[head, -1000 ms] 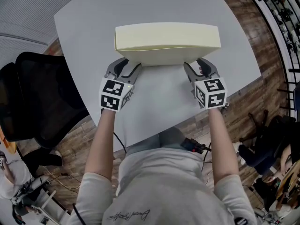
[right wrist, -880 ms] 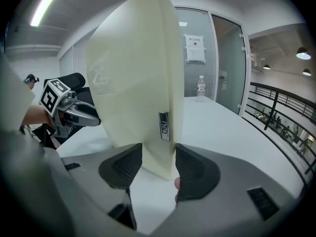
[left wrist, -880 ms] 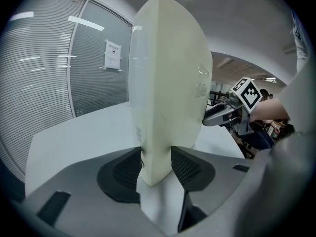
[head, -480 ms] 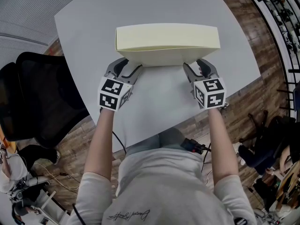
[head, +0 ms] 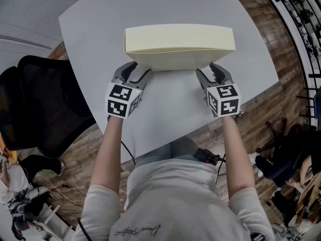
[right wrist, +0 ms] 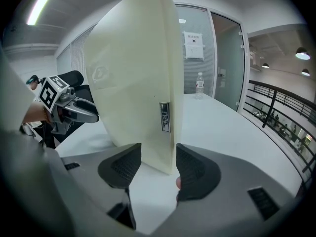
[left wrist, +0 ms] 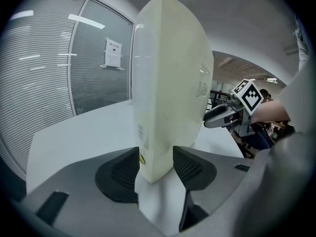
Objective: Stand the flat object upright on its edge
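Wood-plank floor all round, and in the middle of my head view sits the pale grey desk with its rounded corners. On it the cream flat rectangular package is up on its long edge, upright, with one broad face turned my way.

The left tool is at the package's lower left corner. The right tool is at the lower right corner. Both are angled down toward the desk.

Over to the left gripper view: the package's end stands between the jaws, which have just been opening. The ribbed black pads sit spread to either side. There's a sliver of desk showing beside one pad. The other is so close I can't say whether it brushes the face.

Right gripper view, same story. The jaws have just been opening and the package's corner is between them. These pads are parted too, with a thin gap on the outer side, so there's no pinch here.

A black office chair is parked off the desk's left side. Behind the package, the left gripper view shows a glass wall with blinds and a paper notice stuck to it. The right gripper view catches a clear bottle far back on the desk and a black railing.
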`<state>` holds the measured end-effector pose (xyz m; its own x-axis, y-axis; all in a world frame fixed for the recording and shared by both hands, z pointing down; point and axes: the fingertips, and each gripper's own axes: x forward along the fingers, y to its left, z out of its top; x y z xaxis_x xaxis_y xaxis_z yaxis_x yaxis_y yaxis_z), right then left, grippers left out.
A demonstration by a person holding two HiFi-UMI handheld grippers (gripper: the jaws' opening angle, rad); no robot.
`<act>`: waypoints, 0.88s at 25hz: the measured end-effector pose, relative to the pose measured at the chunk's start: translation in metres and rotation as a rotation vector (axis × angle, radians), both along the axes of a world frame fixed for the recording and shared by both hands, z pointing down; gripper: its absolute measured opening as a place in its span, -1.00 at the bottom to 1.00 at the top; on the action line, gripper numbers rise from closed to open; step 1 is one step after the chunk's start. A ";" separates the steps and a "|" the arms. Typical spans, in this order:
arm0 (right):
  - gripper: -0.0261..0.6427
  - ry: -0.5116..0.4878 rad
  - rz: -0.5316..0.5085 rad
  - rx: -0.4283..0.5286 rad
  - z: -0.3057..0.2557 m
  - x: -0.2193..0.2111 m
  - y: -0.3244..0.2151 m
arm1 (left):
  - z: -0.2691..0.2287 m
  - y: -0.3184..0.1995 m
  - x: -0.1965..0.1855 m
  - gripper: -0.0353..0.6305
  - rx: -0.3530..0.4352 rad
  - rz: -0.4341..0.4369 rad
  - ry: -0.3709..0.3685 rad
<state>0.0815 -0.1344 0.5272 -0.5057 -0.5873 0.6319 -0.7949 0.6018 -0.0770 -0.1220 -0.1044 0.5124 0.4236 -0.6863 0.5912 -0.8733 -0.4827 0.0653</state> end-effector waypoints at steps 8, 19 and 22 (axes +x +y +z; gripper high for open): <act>-0.24 0.004 -0.003 -0.001 -0.001 -0.001 0.001 | -0.001 0.002 0.001 -0.22 -0.003 0.002 0.000; -0.24 0.009 0.001 -0.005 -0.002 0.005 0.009 | -0.006 0.007 0.001 -0.22 0.000 -0.007 0.007; -0.24 0.015 0.001 -0.003 -0.003 0.006 0.010 | -0.006 0.008 0.001 -0.22 -0.006 -0.016 0.012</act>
<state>0.0875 -0.1243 0.5244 -0.4957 -0.5856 0.6414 -0.7965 0.6010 -0.0669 -0.1208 -0.0964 0.5059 0.4198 -0.6898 0.5899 -0.8801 -0.4682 0.0790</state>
